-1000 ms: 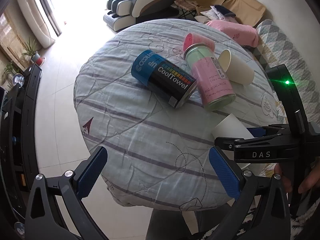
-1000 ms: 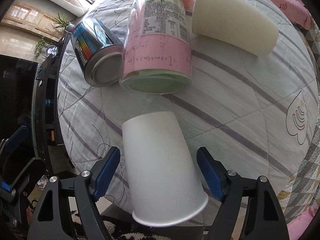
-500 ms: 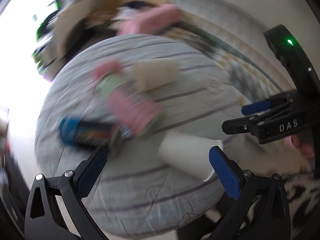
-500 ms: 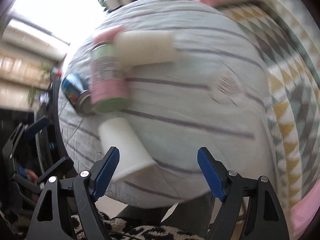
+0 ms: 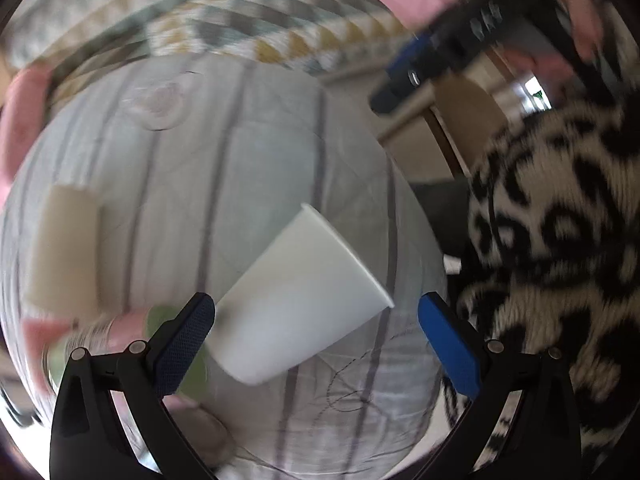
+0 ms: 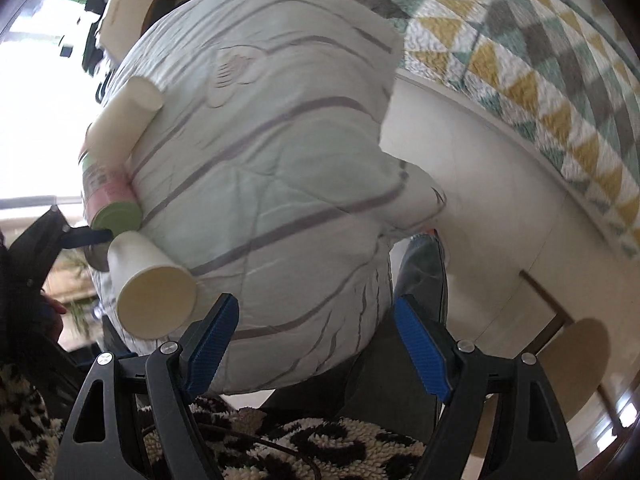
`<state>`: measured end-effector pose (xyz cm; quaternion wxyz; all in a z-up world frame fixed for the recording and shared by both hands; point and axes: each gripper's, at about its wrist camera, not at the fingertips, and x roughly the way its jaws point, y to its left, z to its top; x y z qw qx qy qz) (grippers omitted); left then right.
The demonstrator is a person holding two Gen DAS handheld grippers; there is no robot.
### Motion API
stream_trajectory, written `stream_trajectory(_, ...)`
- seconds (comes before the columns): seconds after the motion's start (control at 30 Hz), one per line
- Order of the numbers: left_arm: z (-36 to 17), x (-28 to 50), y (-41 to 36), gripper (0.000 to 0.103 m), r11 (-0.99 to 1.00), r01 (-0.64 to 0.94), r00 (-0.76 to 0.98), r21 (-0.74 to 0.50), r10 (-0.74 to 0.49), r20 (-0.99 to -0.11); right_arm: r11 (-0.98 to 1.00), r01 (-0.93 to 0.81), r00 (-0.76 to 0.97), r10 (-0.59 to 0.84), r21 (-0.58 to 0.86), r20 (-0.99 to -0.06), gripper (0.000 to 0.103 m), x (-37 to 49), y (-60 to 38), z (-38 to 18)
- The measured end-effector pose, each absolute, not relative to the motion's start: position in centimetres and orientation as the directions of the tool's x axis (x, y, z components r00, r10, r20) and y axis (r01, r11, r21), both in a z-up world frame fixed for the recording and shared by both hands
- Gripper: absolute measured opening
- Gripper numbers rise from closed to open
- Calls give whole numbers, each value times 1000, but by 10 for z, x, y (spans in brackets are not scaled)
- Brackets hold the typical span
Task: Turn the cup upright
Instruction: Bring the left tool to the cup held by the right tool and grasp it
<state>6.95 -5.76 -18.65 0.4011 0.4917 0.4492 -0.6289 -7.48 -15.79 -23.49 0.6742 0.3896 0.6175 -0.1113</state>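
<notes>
A white paper cup (image 5: pixel 298 300) lies on its side on the striped quilted table cover (image 5: pixel 240 152), its open rim toward the table's edge. My left gripper (image 5: pixel 316 334) is open, with the cup's closed end between its blue pads, not touching. In the right wrist view the same cup (image 6: pixel 148 284) lies at the left with its open mouth facing the camera. My right gripper (image 6: pixel 316 344) is open and empty, off to the right of the cup, near the table's edge.
A second paper cup (image 5: pixel 64 248) (image 6: pixel 126 116) lies on its side farther along the table. A pink and green can (image 6: pixel 108 196) lies between the two cups. A patterned rug (image 6: pixel 520 48) covers the floor beyond. A leopard-print garment (image 5: pixel 560 240) is close by.
Both cameras have swung round fast. My left gripper has moved in around the white cup's closed end. My right gripper has drawn away to the cup's right side.
</notes>
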Motion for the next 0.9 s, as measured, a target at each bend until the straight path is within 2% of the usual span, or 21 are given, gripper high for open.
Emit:
stream_trajectory(0.07, -194, 67, -60, 101, -317, 937, -168, -149, -33, -985, 653, 644, 227, 334, 398, -915, 82, -79, -157, -238)
stream_trajectory(0.1, -198, 67, -61, 97, -335, 933, -150, -130, -35, -988, 643, 650, 235, 336, 405, -912, 82, -81, -157, -240)
stream_trajectory(0.13, -202, 69, -61, 91, -351, 929, -137, -114, -41, -990, 634, 654, 243, 339, 412, -909, 82, -82, -154, -241)
stream_trajectory(0.17, -206, 68, -62, 71, -351, 930, -132, -110, -39, -990, 631, 654, 246, 343, 417, -906, 82, -83, -151, -243)
stream_trajectory(0.2, -211, 72, -61, 67, -345, 933, -123, -105, -33, -992, 631, 653, 247, 347, 420, -905, 82, -84, -150, -245)
stream_trajectory(0.3, -213, 75, -58, 67, -332, 941, -99, -70, -72, -993, 633, 643, 242, 365, 431, -899, 82, -87, -144, -248)
stream_trajectory(0.4, -203, 84, -59, 66, -244, 963, -144, -112, -115, -983, 638, 637, 236, 374, 434, -897, 82, -84, -140, -249)
stream_trajectory(0.6, -193, 104, -68, 66, 109, 987, -99, -120, -180, -979, 664, 617, 221, 368, 422, -903, 82, -75, -142, -244)
stream_trajectory(0.73, -183, 115, -63, 66, 371, 904, -120, -211, -254, -960, 697, 592, 199, 361, 405, -911, 82, -65, -148, -239)
stream_trajectory(0.9, -173, 108, -47, 67, 611, 758, -55, -228, -288, -956, 744, 544, 163, 361, 389, -918, 82, -47, -157, -234)
